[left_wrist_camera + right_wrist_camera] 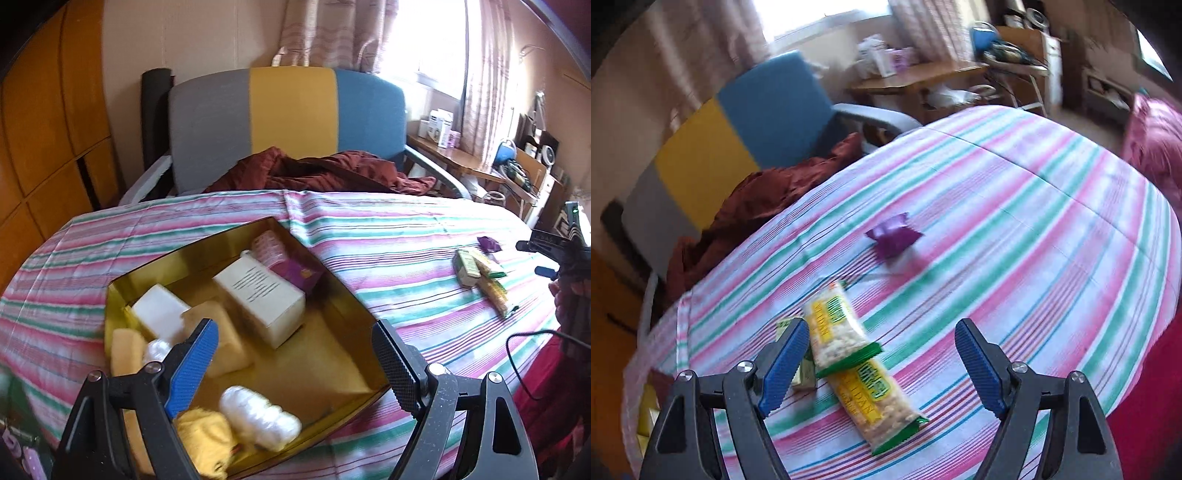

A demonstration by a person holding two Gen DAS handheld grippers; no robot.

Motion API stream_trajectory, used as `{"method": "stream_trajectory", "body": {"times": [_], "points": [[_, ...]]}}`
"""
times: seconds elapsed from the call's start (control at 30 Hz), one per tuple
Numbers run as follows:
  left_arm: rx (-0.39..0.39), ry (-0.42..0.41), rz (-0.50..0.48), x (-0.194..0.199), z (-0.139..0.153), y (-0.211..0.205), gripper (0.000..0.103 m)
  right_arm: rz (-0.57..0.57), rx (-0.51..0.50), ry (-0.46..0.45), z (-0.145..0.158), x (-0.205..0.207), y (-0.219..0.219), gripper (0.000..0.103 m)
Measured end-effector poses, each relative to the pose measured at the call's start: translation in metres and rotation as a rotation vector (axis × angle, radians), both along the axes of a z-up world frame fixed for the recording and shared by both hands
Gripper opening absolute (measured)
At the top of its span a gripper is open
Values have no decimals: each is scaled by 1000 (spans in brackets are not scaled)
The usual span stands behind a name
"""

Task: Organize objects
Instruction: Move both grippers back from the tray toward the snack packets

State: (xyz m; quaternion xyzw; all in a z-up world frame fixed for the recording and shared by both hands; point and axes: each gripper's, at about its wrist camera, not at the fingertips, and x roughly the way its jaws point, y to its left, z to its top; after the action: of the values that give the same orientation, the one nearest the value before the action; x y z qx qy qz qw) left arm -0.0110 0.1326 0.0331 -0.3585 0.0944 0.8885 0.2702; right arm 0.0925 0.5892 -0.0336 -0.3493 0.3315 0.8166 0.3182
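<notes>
Striped cloth (1015, 206) covers table; tricolour chair (291, 122) behind; left gripper (295, 354), right gripper (882, 358) both spread, empty.

On the desk (388, 236) the open box (354, 314) lies at about 7 o'clock in the left wrist view. Inside it, a carton (262, 295) stands near the middle, a block (159, 310) at 9 o'clock of it, and a wrapped roll (258, 411) at 6 o'clock. Well apart, at 3 o'clock of the box, lie two snack bars (838, 328), one partly on the other, with a small packet (892, 238) behind them at 12 o'clock. Behind the desk stands a chair (291, 122) with a cloth (325, 171) on its seat.
</notes>
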Motion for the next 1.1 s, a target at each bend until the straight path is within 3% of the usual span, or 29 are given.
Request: {"method": "stream_trajectory", "body": {"times": [0.17, 0.47, 0.67, 0.83, 1.1], "points": [[3, -3, -78, -2, 4, 38, 85, -21, -98, 21, -10, 8, 8, 83], [17, -46, -199, -12, 5, 110, 85, 28, -140, 27, -15, 3, 8, 83], [-1, -122, -271, -16, -14, 163, 85, 53, -165, 27, -19, -2, 8, 83], [-30, -185, -319, -18, -33, 207, 79, 54, -196, 36, -22, 0, 11, 83], [-53, -218, -400, -16, -52, 270, 75, 56, -258, 56, -29, -1, 16, 83]]}}
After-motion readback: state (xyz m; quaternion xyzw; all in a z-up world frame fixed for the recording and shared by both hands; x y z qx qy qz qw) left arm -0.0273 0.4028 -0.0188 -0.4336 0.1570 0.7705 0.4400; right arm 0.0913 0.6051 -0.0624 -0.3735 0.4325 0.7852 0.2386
